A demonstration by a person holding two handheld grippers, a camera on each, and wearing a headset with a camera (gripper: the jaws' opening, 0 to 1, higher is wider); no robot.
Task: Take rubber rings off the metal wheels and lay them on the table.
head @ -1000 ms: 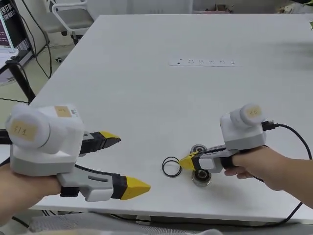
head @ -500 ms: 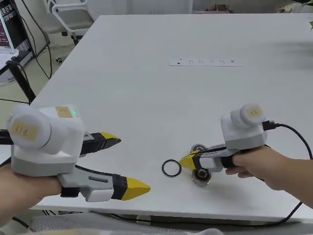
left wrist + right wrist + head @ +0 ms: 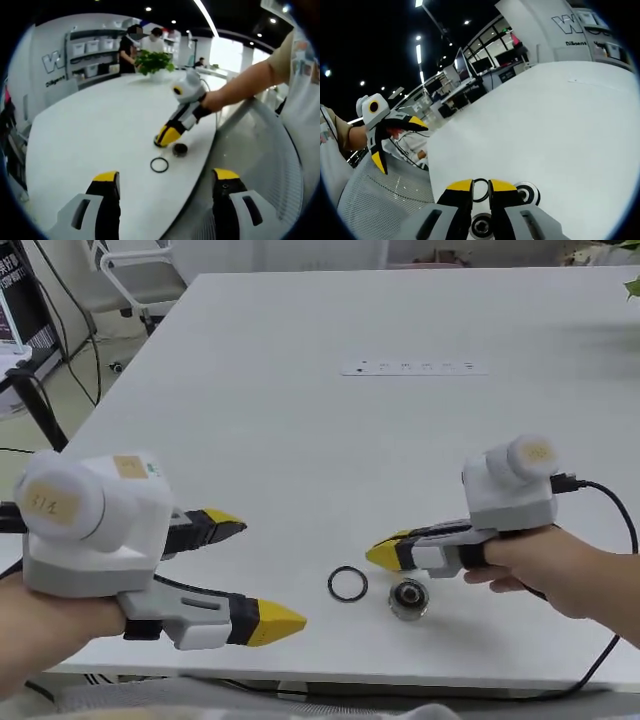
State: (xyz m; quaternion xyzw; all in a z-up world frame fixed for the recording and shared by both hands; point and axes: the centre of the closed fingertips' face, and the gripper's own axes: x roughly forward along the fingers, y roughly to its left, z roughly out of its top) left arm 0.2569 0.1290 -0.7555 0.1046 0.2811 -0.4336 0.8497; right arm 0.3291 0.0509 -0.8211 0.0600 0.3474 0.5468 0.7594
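A loose black rubber ring (image 3: 347, 584) lies flat on the white table (image 3: 330, 440) near its front edge. Just right of it sits a small metal wheel (image 3: 408, 597). My right gripper (image 3: 385, 553) hovers above the wheel, jaws together, nothing in them. In the right gripper view the ring (image 3: 479, 191) lies past the yellow tips, with one wheel (image 3: 527, 193) to the right and another wheel (image 3: 482, 225) lower down. My left gripper (image 3: 255, 573) stands open at the left, well away from the ring (image 3: 159, 164) and the wheel (image 3: 179, 149).
A white socket strip (image 3: 413, 368) is set into the table's middle. The front table edge runs just below the wheel. A chair (image 3: 140, 265) and cables stand off the far left corner. A potted plant (image 3: 155, 60) sits at the table's far end.
My right gripper has lifted up and back to the right, off the wheel, which now shows fully. The ring stays flat on the table. My left gripper has held still.
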